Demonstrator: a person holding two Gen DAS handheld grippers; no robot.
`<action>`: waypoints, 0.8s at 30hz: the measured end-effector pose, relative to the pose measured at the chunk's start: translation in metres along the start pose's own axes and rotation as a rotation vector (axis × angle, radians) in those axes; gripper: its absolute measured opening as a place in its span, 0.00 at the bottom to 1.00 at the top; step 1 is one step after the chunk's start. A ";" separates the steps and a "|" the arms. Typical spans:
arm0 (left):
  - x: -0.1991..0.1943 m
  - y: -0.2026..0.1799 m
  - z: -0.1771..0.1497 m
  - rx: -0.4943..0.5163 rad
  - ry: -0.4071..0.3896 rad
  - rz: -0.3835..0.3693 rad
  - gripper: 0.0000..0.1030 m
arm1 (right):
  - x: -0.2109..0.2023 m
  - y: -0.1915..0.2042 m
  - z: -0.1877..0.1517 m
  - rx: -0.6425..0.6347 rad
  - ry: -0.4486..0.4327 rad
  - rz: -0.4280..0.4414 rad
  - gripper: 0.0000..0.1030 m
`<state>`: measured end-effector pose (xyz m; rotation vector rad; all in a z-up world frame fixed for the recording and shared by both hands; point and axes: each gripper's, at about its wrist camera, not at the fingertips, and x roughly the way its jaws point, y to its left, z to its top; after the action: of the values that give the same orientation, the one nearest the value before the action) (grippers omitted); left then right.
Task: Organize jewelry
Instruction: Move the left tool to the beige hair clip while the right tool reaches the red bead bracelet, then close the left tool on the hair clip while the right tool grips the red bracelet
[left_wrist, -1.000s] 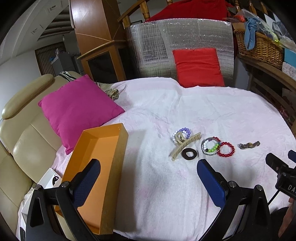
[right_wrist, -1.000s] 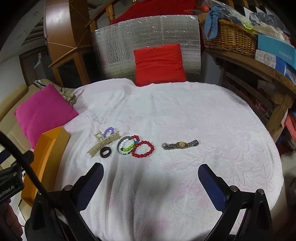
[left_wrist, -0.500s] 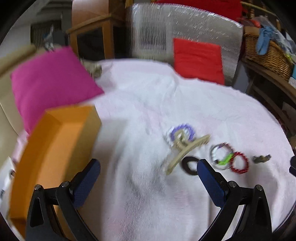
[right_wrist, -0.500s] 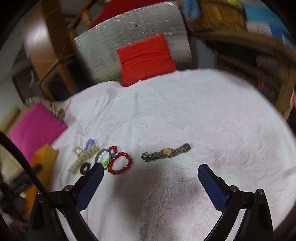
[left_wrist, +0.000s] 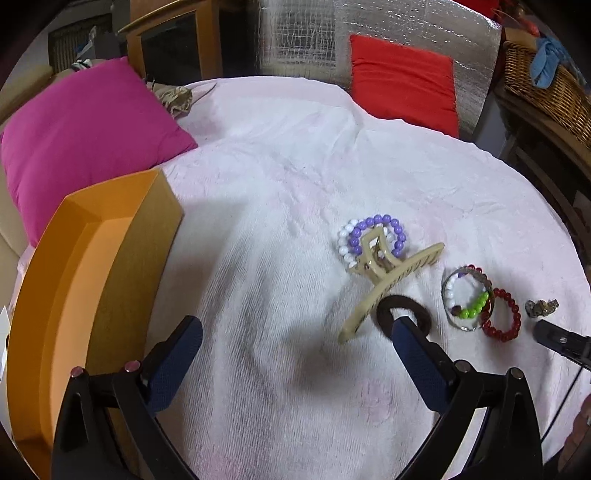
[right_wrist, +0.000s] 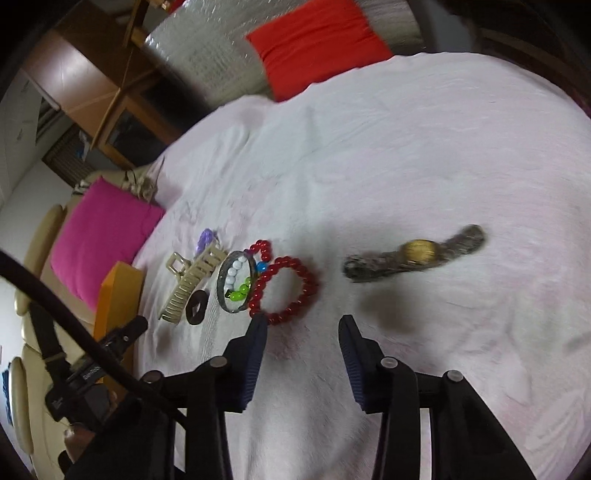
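Jewelry lies on a white cloth: a beige hair claw (left_wrist: 388, 280) (right_wrist: 192, 284), a purple and white bead bracelet (left_wrist: 373, 232), a black ring (left_wrist: 402, 310) (right_wrist: 197, 308), a metal bangle with mixed beads (left_wrist: 467, 295) (right_wrist: 236, 282), a red bead bracelet (left_wrist: 502, 314) (right_wrist: 284, 291) and a wristwatch (right_wrist: 417, 254) (left_wrist: 541, 306). An orange box (left_wrist: 88, 288) (right_wrist: 118, 295) stands at the left. My left gripper (left_wrist: 295, 328) is open and empty, its right finger over the black ring. My right gripper (right_wrist: 303, 325) is open and empty, just in front of the red bracelet.
A pink cushion (left_wrist: 81, 140) lies behind the orange box on a beige sofa. A red cushion (left_wrist: 402, 88) leans on a silver foil panel at the back. A wicker basket (left_wrist: 546, 77) sits on a wooden shelf at the right.
Both grippers have moved down and forward toward the jewelry. The right gripper has tilted, swung left toward the red bracelet and narrowed its opening. The left finger now overlaps the black ring.
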<state>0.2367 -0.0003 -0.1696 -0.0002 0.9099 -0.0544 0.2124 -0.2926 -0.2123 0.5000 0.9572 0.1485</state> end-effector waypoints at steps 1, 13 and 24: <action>0.002 -0.002 0.002 0.010 -0.003 -0.007 0.96 | 0.006 0.001 0.003 0.002 0.009 -0.012 0.42; 0.055 -0.027 0.017 0.135 0.132 -0.134 0.60 | 0.039 0.004 0.019 -0.011 0.042 -0.063 0.26; 0.046 -0.038 0.014 0.143 0.114 -0.248 0.10 | 0.027 0.016 0.011 -0.103 -0.022 -0.094 0.10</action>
<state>0.2743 -0.0407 -0.1960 0.0229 1.0145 -0.3530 0.2388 -0.2732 -0.2198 0.3602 0.9452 0.1065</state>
